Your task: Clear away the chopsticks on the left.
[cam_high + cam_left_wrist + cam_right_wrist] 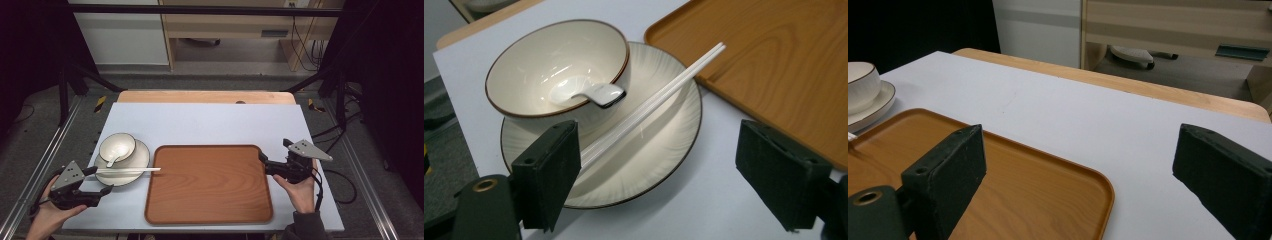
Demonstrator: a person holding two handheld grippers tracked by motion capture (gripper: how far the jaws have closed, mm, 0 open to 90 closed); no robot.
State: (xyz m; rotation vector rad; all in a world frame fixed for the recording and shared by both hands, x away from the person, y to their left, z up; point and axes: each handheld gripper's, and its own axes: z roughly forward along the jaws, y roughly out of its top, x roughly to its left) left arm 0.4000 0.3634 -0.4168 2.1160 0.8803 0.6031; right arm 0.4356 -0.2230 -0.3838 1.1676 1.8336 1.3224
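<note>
I had the left claw point(659, 175) spread wide at the near rim of the plate point(664, 145), chopsticks point(649, 102) just ahead; next I judged closing on that rim.

Readable text: none in any view.
Cream ceramic bowl point(556, 67): unmarked.
Brown wooden tray point(210, 182): unmarked.
White chopsticks point(659, 97): unmarked.
</note>
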